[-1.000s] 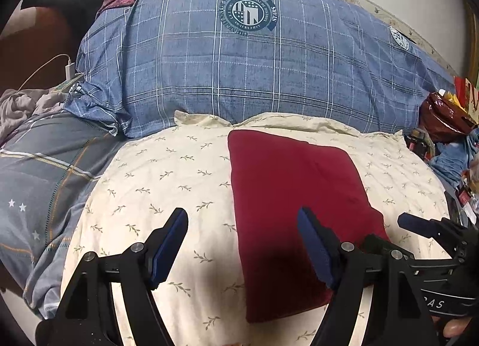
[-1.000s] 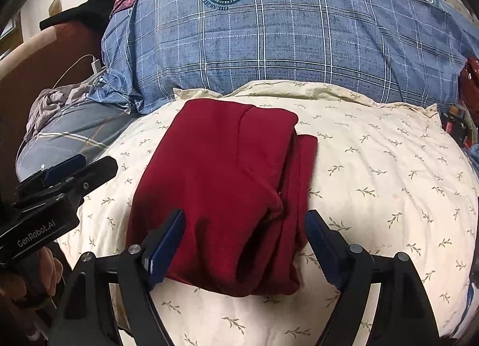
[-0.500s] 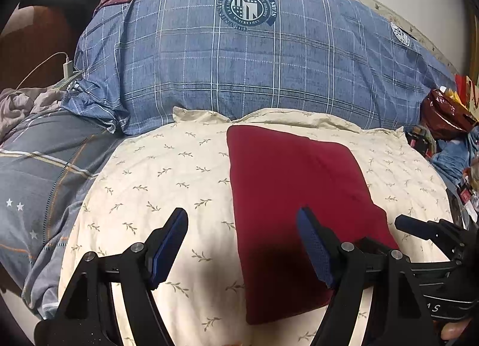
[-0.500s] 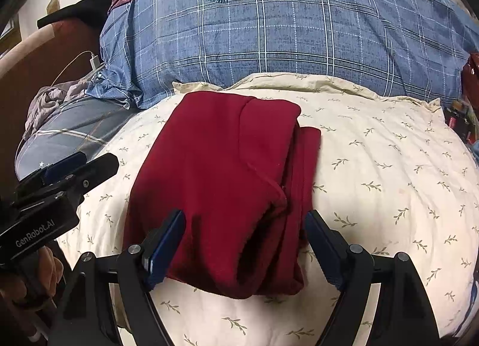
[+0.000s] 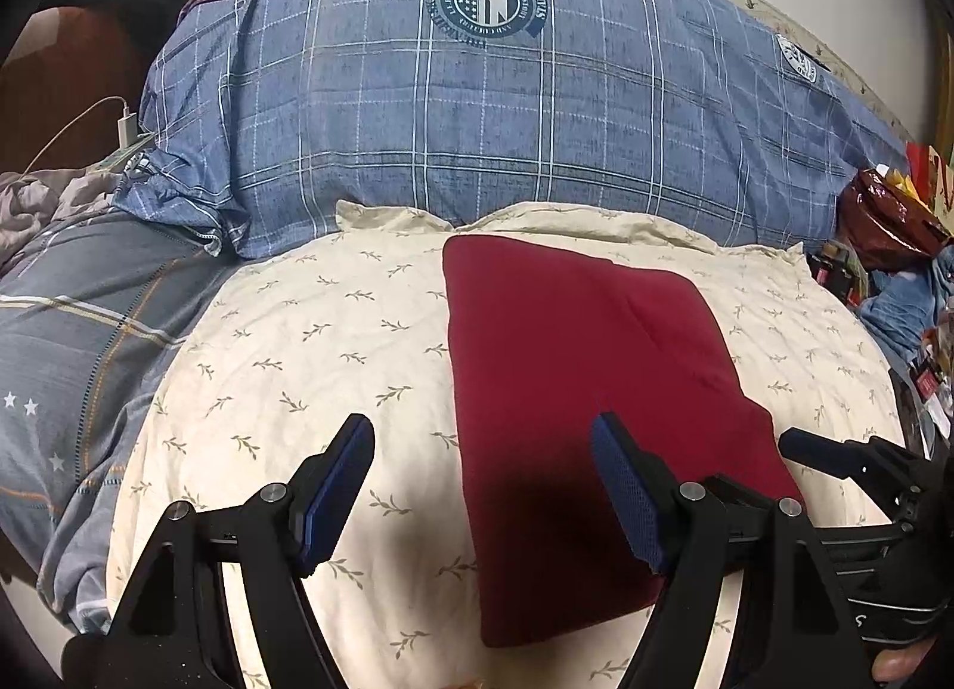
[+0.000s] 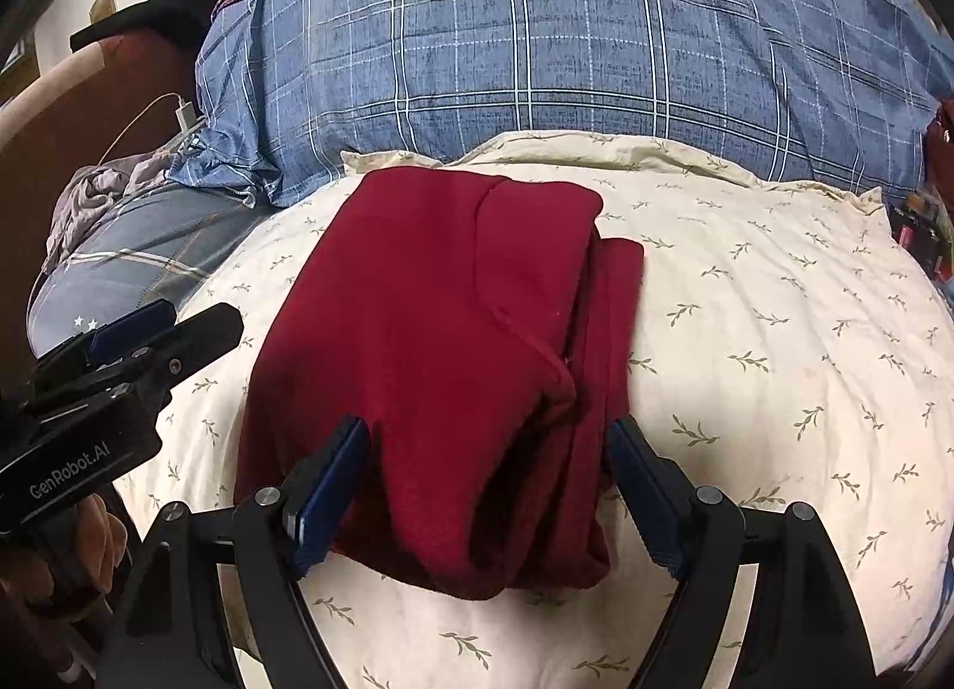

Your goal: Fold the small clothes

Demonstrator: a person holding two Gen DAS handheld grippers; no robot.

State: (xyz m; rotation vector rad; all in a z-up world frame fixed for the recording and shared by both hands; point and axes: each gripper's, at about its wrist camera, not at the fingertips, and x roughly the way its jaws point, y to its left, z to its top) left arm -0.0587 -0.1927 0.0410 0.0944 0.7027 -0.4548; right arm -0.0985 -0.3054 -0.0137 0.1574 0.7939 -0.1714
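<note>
Lying on the cream leaf-print pillow (image 6: 775,331), the dark red garment (image 6: 441,343) is already folded into a thick, many-layered rectangle, with a narrower strip of its cloth showing along its right side. It looks soft, light and limp, probably a knit or fleece that will sag and slide apart if lifted by a single layer. The pillow under it is itself soft, so pressing down will sink rather than pin. Best hold, by my judgement: pinch the near edge through all layers at once, one gripper toward each near corner. Both sets of fingers stand wide apart and hold nothing: the right gripper (image 6: 486,486) straddles the garment's near end without pressing it, and the left gripper (image 5: 483,486) hovers over its left edge and bare pillow. A blue plaid duvet (image 5: 477,122) lies bunched behind.
</note>
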